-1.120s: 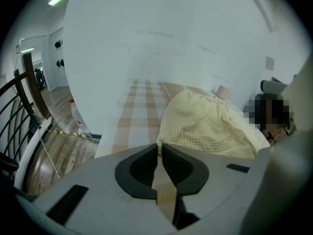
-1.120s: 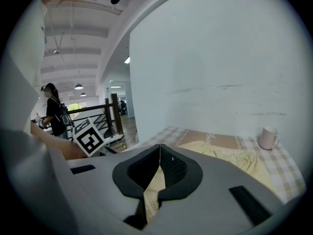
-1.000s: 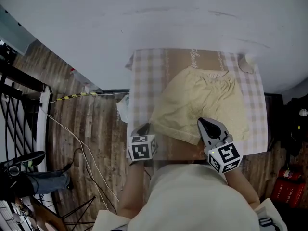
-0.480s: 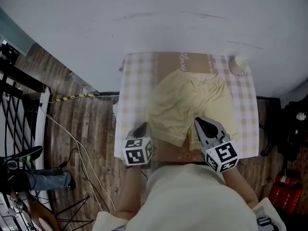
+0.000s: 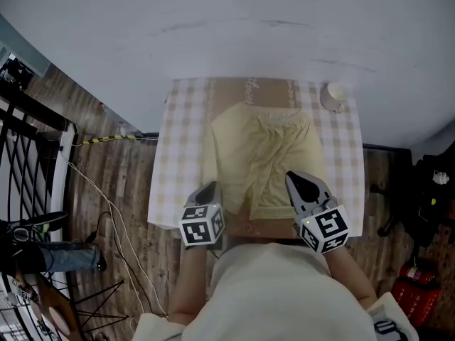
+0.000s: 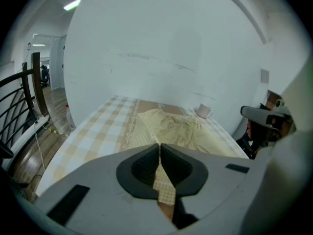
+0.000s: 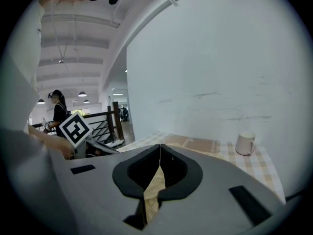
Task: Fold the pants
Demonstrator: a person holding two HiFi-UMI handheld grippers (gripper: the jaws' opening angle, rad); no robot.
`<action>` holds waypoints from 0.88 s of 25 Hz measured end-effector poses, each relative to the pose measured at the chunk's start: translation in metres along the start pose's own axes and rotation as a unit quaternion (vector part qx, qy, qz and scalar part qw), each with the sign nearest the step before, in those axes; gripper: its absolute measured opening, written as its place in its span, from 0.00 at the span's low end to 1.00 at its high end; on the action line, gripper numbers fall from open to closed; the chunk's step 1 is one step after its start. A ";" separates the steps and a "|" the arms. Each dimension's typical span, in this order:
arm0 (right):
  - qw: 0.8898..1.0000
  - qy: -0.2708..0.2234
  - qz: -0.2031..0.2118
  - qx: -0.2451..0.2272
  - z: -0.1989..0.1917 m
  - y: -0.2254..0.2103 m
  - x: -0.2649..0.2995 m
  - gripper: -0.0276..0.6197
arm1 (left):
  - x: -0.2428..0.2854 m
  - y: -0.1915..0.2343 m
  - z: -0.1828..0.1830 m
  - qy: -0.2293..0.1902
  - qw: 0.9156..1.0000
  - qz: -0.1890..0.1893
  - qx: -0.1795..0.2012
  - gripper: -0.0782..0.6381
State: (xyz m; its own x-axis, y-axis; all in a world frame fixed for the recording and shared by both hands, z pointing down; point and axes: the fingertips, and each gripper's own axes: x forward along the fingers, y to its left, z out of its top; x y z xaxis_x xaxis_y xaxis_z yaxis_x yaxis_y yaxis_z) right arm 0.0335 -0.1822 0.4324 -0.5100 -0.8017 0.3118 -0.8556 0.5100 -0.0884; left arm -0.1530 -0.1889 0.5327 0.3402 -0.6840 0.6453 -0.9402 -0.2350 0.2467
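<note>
Squarer than a second ago, the one pair of yellow pants lies flat on the checked table. Two tools pinch its near hem with closed jaws, the left gripper and the right gripper. One white mug stands beyond, at the far right corner.

Head view overhead; gripper views low across table.

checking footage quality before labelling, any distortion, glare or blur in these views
Head view: even light, sharp, pants read clearly. Left gripper view: heavy fisheye, black corners, wall bowed. Right gripper view: same fisheye, bright ceiling lamps at left, mug slightly soft.
</note>
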 end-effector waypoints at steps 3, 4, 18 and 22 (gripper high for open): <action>1.000 -0.001 -0.004 0.007 -0.003 -0.019 -0.013 0.05 | 0.003 -0.025 0.002 -0.002 1.000 -0.007 0.001 0.13; 1.000 -0.002 -0.004 0.009 -0.004 -0.025 -0.018 0.05 | 0.004 -0.033 0.003 -0.001 1.000 -0.010 0.001 0.13; 1.000 0.004 0.009 0.001 -0.023 -0.089 -0.069 0.05 | 0.021 -0.155 -0.004 -0.018 0.998 -0.052 -0.006 0.13; 1.000 0.008 0.016 -0.005 -0.029 -0.104 -0.083 0.05 | 0.027 -0.194 -0.008 -0.022 0.997 -0.069 -0.010 0.13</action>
State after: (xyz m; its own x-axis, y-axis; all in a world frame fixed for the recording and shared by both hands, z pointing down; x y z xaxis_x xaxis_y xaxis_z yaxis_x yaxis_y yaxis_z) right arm 0.1678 -0.1595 0.4429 -0.5361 -0.7794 0.3242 -0.8375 0.5391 -0.0889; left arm 0.0385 -0.1564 0.5085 0.4649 -0.6753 0.5725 -0.8838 -0.3159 0.3451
